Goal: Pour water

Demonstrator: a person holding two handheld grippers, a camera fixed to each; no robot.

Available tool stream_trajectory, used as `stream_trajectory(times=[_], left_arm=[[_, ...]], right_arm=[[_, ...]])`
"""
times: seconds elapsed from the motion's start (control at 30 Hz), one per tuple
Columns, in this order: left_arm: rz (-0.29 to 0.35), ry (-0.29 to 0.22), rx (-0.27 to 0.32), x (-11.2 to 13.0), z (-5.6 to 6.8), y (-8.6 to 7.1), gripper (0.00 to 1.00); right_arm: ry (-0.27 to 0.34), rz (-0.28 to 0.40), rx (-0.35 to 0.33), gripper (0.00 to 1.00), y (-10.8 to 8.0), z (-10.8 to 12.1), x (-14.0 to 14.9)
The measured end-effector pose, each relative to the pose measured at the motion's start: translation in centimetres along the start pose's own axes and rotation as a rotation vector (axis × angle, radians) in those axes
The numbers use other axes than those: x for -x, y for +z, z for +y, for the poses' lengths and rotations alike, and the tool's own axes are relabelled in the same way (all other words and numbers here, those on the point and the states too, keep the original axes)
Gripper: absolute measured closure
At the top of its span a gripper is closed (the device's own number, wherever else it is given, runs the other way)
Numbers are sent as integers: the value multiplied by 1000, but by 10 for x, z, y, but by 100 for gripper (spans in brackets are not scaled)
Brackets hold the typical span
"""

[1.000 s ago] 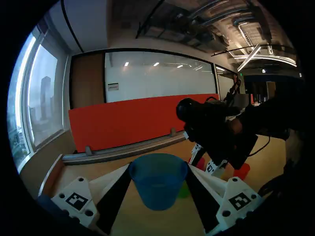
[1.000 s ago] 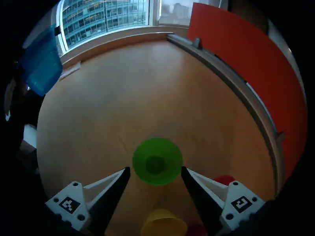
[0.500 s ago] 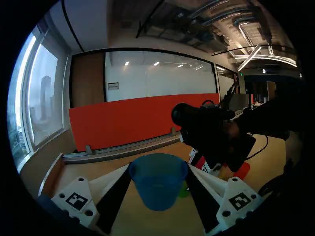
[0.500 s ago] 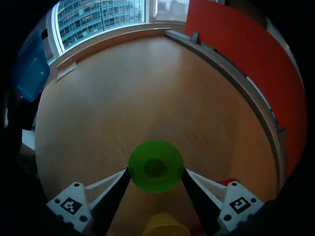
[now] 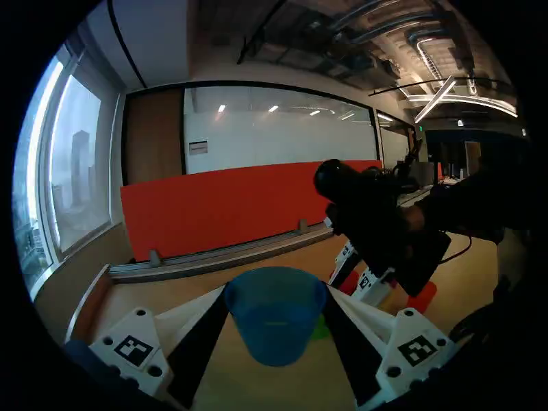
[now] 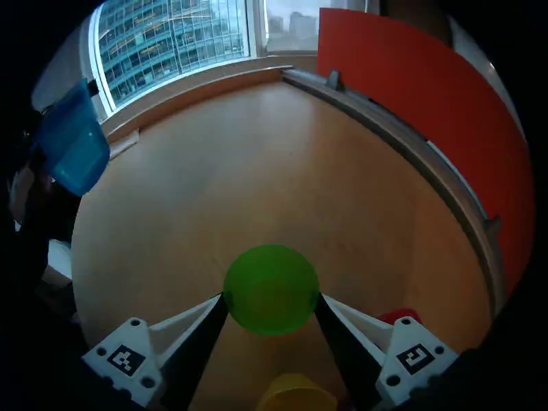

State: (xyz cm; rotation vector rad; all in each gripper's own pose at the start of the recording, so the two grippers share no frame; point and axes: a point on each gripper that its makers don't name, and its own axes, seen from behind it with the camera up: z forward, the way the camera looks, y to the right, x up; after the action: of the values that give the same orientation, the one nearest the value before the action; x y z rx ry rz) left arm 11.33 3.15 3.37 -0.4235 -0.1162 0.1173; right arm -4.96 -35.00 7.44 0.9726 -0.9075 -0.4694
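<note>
Left hand-held gripper point(image 5: 275, 293) clamps a translucent blue cup point(image 5: 275, 332), tapered and upright, a faint liquid line inside, above the smooth wooden tabletop point(image 5: 288, 390); right hand-held gripper point(image 6: 270, 299) pinches a glossy round green cup point(image 6: 271, 281) between both fingers, over the rounded tabletop's middle; a yellow cup point(image 6: 296, 399) and a red cup point(image 6: 399, 316) sit toward the edge nearest that gripper.

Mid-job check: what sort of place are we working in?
Probably a high-rise office: a long orange desk divider panel, a frosted glass partition wall, and large windows facing tower blocks.
</note>
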Motion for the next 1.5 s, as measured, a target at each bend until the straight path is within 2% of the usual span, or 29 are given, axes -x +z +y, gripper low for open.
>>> stream_trajectory(times=[0.37, 0.67, 1.07, 1.5], left_arm=[[-2, 4, 12, -2, 8, 4, 11], [-4, 0, 18, -3, 11, 8, 11], [0, 5, 30, -8, 21, 10, 11], [10, 14, 50, -18, 33, 11, 11]], right_arm=[[28, 159, -2, 8, -27, -1, -18], [16, 285, 23, 8, -52, 3, -26], [-17, 479, 60, 8, -99, 5, -43], [-15, 713, 93, 8, -151, -1, -55]])
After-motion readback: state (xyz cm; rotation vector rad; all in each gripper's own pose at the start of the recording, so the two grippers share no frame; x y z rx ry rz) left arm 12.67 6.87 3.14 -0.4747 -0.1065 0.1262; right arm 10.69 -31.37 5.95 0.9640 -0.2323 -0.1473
